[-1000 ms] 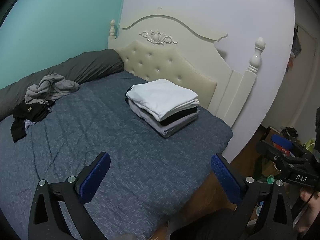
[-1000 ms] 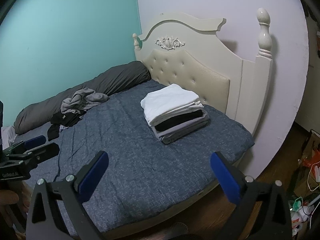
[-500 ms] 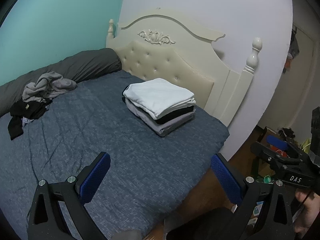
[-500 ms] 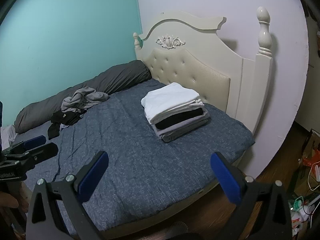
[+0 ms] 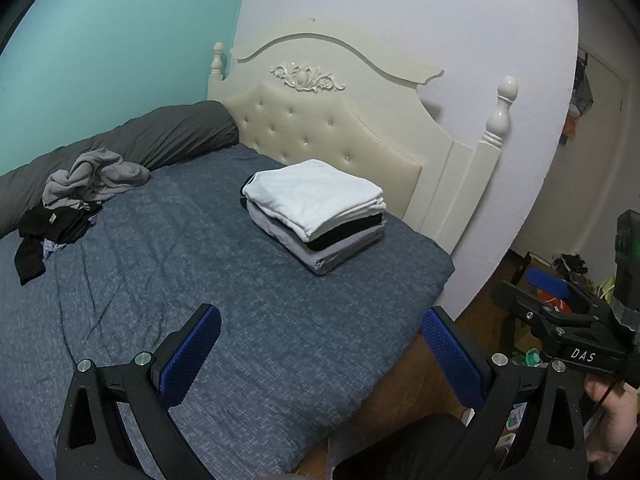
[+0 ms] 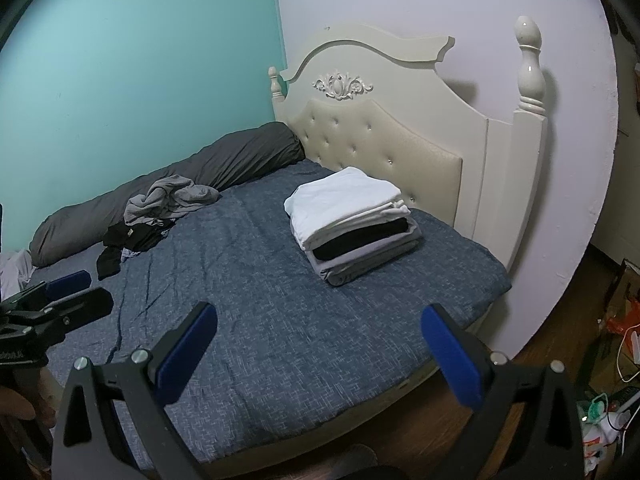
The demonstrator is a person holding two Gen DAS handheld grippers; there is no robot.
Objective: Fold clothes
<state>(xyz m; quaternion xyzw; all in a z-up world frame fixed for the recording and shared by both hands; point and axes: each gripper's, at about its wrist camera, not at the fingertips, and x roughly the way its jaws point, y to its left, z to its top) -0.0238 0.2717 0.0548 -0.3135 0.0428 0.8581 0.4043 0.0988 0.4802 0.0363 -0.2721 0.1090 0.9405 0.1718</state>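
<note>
A neat stack of folded clothes (image 5: 316,212) (image 6: 352,220), white on top, black and grey below, rests on the blue bed (image 5: 208,280) (image 6: 280,320) near the headboard. A loose heap of grey and black garments (image 5: 76,196) (image 6: 160,212) lies at the far left by the grey bolster. My left gripper (image 5: 320,356) hangs open and empty above the bed's near edge. My right gripper (image 6: 320,352) is open and empty too, held off the bed's side. In each view the other gripper (image 5: 560,320) (image 6: 52,304) shows at the edge.
A cream headboard (image 5: 340,136) (image 6: 400,128) with posts backs the bed. A long grey bolster (image 5: 140,140) (image 6: 180,184) runs along the teal wall. Clutter lies on the wooden floor at the right (image 5: 560,276) (image 6: 616,360). A person's hand (image 5: 612,412) grips the right tool.
Both cameras have shifted slightly, so the bed and the folded stack sit a little differently in view. Nothing on the bed has moved, and both grippers stay open.
</note>
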